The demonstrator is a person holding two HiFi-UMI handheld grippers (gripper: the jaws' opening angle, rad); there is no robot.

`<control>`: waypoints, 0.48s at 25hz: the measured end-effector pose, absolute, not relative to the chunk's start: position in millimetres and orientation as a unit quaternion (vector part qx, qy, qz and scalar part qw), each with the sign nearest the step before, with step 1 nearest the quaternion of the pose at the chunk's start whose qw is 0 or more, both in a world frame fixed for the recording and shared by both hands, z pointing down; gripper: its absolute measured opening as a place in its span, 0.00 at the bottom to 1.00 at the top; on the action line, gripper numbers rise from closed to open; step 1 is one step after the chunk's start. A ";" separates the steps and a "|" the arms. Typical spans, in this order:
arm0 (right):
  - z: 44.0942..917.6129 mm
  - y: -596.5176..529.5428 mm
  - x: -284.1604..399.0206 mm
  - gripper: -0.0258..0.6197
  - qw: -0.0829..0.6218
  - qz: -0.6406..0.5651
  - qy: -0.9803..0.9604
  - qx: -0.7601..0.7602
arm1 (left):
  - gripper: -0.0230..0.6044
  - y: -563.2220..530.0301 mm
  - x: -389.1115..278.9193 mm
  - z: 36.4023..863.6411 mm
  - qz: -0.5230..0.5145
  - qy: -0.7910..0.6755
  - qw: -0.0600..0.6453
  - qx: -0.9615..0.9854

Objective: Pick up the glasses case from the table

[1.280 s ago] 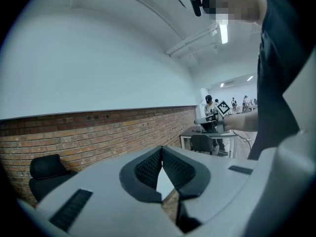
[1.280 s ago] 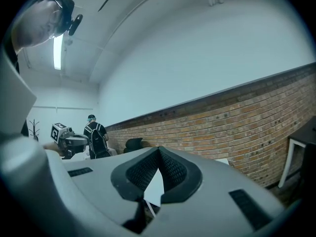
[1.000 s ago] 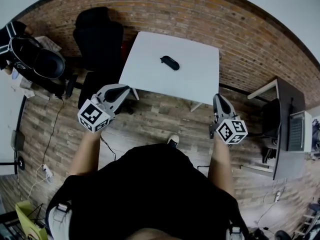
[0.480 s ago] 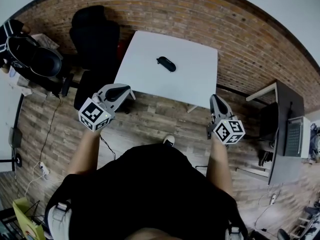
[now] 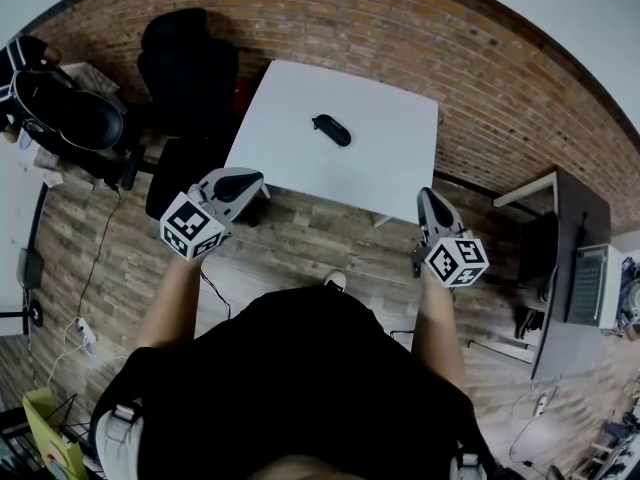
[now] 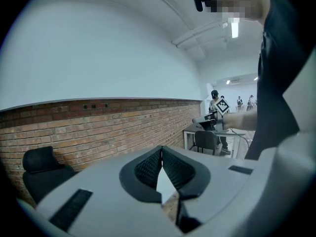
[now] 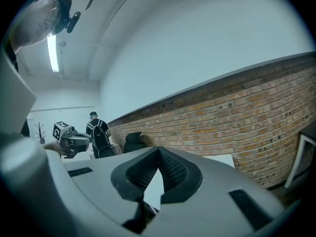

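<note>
The glasses case [image 5: 331,130] is a small dark oval lying alone near the middle of the white table [image 5: 390,168]. Both grippers hang over the wooden floor, short of the table's near edge, with nothing in them. My left gripper [image 5: 252,177] is beside the table's near left corner, its jaws shut tip to tip [image 6: 161,148]. My right gripper [image 5: 428,196] is below the near right corner, also shut [image 7: 158,148]. The case does not show in either gripper view; only a sliver of white table shows behind the closed pads.
A black office chair [image 5: 190,68] stands at the table's left, with another dark seat and bags [image 5: 75,118] further left. A dark desk with a laptop [image 5: 590,273] is at the right. A brick wall [image 5: 480,58] runs behind the table. Cables lie on the floor [image 5: 90,298].
Both grippers have drifted a little forward towards the table's near edge, and the table sits slightly closer in the head view. The case has not moved and both jaws stayed shut.
</note>
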State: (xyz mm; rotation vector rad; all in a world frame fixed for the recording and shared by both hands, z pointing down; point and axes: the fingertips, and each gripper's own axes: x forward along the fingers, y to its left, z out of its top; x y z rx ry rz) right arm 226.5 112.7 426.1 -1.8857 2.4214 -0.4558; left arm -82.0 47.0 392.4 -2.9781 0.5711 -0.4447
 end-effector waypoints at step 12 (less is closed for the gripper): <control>426.7 89.1 243.0 0.06 0.016 -0.149 0.794 -0.589 | 0.05 34.8 -57.6 386.9 -0.148 0.196 0.042 -0.968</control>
